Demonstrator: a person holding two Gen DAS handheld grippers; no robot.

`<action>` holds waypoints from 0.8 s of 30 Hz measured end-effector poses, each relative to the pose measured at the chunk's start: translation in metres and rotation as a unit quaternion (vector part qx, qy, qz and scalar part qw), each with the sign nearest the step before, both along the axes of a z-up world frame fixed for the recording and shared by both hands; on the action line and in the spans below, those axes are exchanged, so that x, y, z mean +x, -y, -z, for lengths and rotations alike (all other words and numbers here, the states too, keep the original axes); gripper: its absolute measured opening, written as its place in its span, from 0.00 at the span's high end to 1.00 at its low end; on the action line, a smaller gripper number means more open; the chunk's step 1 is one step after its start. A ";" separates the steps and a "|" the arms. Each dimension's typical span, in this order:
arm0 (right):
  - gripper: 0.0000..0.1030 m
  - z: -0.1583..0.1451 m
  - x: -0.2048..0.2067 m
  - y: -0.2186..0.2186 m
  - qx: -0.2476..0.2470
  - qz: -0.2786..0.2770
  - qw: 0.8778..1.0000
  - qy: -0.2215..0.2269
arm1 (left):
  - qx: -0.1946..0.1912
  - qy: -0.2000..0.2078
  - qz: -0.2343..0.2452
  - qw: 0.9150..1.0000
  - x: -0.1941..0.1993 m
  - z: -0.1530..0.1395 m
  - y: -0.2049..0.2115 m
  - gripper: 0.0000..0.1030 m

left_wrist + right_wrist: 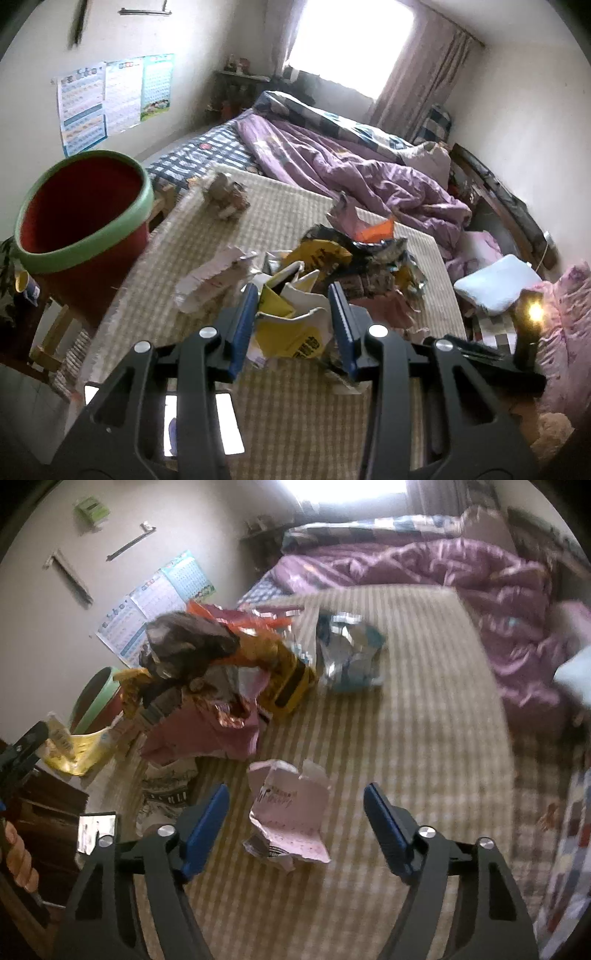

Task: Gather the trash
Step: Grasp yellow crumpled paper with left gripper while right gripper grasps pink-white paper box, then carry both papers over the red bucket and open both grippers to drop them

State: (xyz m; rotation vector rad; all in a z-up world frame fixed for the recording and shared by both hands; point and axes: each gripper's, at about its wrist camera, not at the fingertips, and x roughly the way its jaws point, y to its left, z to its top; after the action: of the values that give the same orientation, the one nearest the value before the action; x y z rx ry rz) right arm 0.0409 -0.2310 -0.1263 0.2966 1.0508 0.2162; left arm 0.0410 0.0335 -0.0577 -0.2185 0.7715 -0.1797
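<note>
My left gripper (293, 291) is shut on a crumpled yellow and white wrapper (291, 328) just above the beige checked mat (295, 413). In the right wrist view that wrapper (74, 749) hangs at the far left. Beyond it lies a heap of mixed wrappers (354, 258), and a torn pink and white paper (214, 277) lies to its left. My right gripper (296, 790) is open over a torn pink paper wrapper (291, 819); its pads stand clear on both sides. A red bin with a green rim (85, 210) stands off the mat's left edge.
A rumpled purple quilt (351, 166) covers the far side of the bed. A light blue pillow (495, 284) lies at the right. A silver and blue bag (351, 657) and a heap of wrappers (221, 672) lie ahead of the right gripper. A brown crumpled lump (225, 195) sits near the mat's far corner.
</note>
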 end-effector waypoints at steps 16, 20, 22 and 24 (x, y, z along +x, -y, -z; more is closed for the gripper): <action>0.56 -0.046 -0.027 -0.006 -0.008 0.016 0.996 0.093 | 0.018 0.008 -0.141 0.990 -0.024 -0.012 -0.107 0.63; 0.55 -0.077 -0.031 -0.028 -0.011 0.003 0.989 0.145 | 0.015 0.011 -0.153 0.988 -0.022 -0.014 -0.129 0.63; 0.55 -0.088 -0.029 -0.045 -0.014 -0.004 0.987 0.163 | 0.017 0.014 -0.146 0.989 -0.020 -0.013 -0.135 0.63; 0.55 -0.095 -0.028 -0.063 -0.012 -0.009 0.984 0.178 | 0.019 0.016 -0.137 0.990 -0.015 -0.013 -0.142 0.63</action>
State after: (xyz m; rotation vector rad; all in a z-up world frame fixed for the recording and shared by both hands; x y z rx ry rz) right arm 0.0131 -0.1680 -0.0313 0.2170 0.7008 0.2622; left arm 0.0262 0.1757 -0.0444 -0.2817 0.7043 0.0921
